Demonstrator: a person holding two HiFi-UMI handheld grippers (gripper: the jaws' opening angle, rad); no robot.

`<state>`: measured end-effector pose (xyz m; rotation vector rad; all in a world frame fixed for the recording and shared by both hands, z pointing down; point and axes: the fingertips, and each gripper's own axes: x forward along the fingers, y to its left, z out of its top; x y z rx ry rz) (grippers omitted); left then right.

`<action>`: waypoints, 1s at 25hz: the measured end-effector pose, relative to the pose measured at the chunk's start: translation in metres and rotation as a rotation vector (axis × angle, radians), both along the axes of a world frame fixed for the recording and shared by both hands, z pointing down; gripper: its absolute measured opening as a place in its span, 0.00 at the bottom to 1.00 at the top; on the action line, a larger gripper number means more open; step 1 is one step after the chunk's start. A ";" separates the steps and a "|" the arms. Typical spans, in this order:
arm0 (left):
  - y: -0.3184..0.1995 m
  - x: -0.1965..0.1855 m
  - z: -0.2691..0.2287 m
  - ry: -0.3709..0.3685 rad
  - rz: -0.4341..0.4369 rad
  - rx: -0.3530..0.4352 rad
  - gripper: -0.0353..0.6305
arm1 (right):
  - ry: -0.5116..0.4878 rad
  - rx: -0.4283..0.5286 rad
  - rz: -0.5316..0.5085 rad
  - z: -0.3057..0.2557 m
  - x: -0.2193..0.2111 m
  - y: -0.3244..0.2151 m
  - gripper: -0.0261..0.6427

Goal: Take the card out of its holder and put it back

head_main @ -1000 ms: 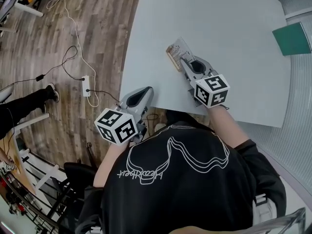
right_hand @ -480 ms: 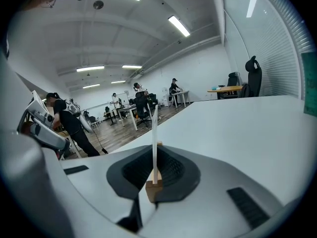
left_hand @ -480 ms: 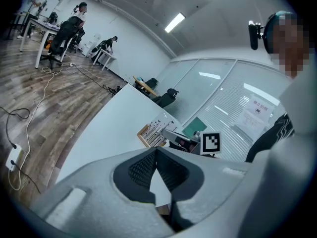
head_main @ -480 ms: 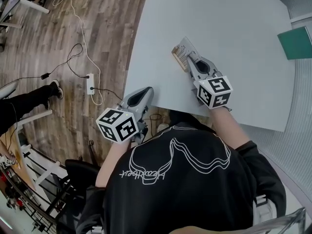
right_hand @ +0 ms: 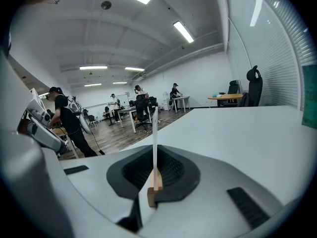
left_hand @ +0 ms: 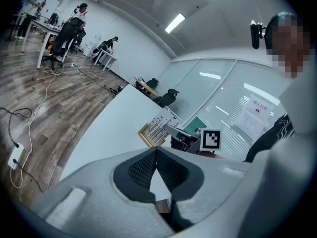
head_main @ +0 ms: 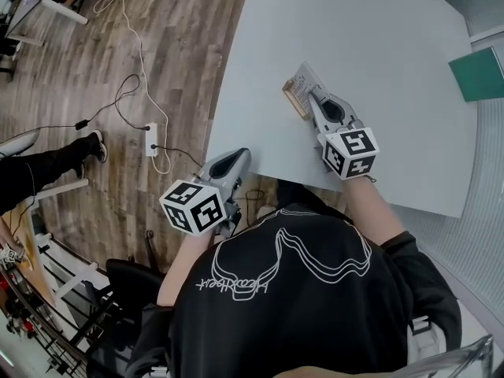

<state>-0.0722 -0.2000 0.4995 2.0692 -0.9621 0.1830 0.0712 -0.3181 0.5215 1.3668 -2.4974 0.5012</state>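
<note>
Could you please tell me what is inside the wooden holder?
The card stands in the holder, pinched by the right gripper. Its bottom edge inside the slot is hidden.

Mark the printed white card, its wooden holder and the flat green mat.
printed white card [head_main: 304, 78], head view, its printed face.
wooden holder [right_hand: 154, 190], right gripper view, its near end.
flat green mat [head_main: 479, 74], head view, its middle.

Pale grey table, wooden holder with card standing on it
</note>
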 end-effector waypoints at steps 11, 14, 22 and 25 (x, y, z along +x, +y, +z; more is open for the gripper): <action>0.024 -0.011 -0.025 -0.002 -0.028 0.054 0.07 | -0.013 0.117 0.050 -0.045 0.010 0.005 0.07; 0.033 -0.018 -0.033 0.002 -0.042 0.078 0.07 | -0.026 0.158 0.057 -0.063 0.008 0.011 0.07; 0.068 -0.032 -0.064 0.012 -0.051 0.161 0.07 | -0.110 0.159 0.033 -0.097 -0.012 0.062 0.07; 0.085 -0.036 -0.078 0.016 -0.043 0.197 0.07 | -0.144 0.148 0.017 -0.108 -0.021 0.089 0.07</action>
